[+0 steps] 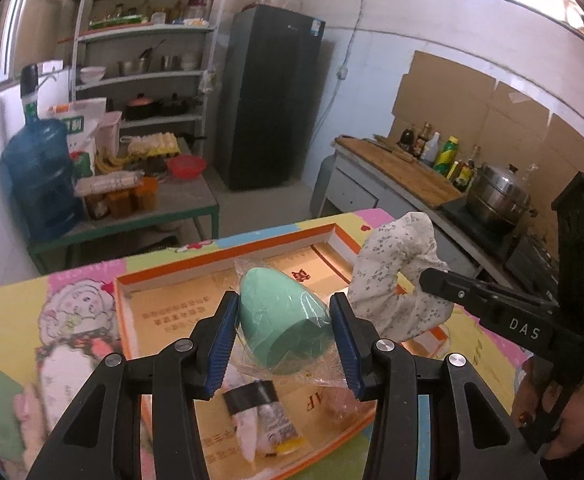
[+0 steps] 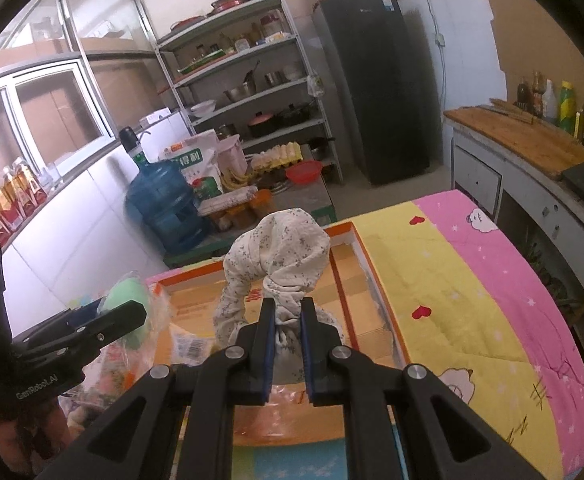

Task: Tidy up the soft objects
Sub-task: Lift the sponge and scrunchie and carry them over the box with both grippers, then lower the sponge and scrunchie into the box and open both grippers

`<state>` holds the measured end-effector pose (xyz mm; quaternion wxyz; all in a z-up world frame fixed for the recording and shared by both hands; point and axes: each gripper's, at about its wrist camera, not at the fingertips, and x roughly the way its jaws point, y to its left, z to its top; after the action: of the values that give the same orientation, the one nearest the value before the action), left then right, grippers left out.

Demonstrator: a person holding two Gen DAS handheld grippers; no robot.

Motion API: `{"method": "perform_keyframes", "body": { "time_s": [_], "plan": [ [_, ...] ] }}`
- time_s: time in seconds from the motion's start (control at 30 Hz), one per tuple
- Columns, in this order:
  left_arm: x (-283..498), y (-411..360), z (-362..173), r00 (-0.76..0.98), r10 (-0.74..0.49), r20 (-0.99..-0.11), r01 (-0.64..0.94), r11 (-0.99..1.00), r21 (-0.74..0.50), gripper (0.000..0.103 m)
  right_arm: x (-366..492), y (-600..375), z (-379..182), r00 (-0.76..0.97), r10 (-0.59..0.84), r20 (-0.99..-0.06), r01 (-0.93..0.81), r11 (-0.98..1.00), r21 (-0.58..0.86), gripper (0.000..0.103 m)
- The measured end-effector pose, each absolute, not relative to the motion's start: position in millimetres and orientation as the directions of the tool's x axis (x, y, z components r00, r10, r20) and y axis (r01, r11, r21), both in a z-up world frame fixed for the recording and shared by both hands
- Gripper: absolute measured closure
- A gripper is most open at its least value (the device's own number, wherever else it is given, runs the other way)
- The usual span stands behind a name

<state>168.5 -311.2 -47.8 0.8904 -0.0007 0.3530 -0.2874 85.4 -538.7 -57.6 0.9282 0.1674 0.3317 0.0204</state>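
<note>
Clamped between the blue-padded fingers of the left gripper [image 1: 285,338] sits one mint-green egg-shaped sponge in crinkly clear wrap [image 1: 281,326], held above the shallow orange-rimmed cardboard tray [image 1: 227,258]. To its right, the right gripper [image 2: 287,346] is pinched narrow on the twisted neck of one white floral cloth bundle [image 2: 277,256], which hangs over the same tray's right end. Two small packets lie on the tray floor beneath the sponge: a black-banded pouch [image 1: 251,398] and a clear wrapped item [image 1: 273,426], partly hidden by the left fingers. The tray rests on a bright cartoon-print quilt in yellow, pink and blue [image 2: 464,280]. Beyond it stand one blue water jug [image 1: 37,172], one grey metal shelf rack of pots and jars [image 1: 147,52], one dark tall fridge [image 1: 269,96], and a counter with a wooden board [image 1: 396,170], several bottles and a steel steamer pot [image 1: 498,196].
</note>
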Motion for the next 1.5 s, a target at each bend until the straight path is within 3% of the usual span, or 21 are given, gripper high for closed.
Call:
{"method": "perform_keyframes", "body": {
  "time_s": [0.53,1.1,1.3,1.5],
  "plan": [
    [203.9,-350.9,-94.2,0.541,-0.466,-0.701,0.489,0.852,-0.189,0.056,117.8,-557.9,-111.4,0.705,0.170,-0.689,0.086,0.943,0.321,0.091],
    [213.4,-365.5,-118.3,0.491,-0.452,-0.745,0.488,0.851,-0.195,0.054,122.3,-555.0,-125.6,0.665,0.159,-0.730,0.108,0.947,0.304,0.089],
    [210.3,-365.0,-114.6,0.493,-0.466,-0.735,0.493,0.845,-0.206,0.035,118.0,-551.6,-123.4,0.676,0.146,-0.723,0.107,0.951,0.292,0.073],
    [205.6,-363.3,-105.8,0.507,-0.480,-0.716,0.494,0.842,-0.216,0.029,113.8,-550.4,-116.1,0.690,0.145,-0.709,0.106,0.949,0.297,0.064]
  ]
}}
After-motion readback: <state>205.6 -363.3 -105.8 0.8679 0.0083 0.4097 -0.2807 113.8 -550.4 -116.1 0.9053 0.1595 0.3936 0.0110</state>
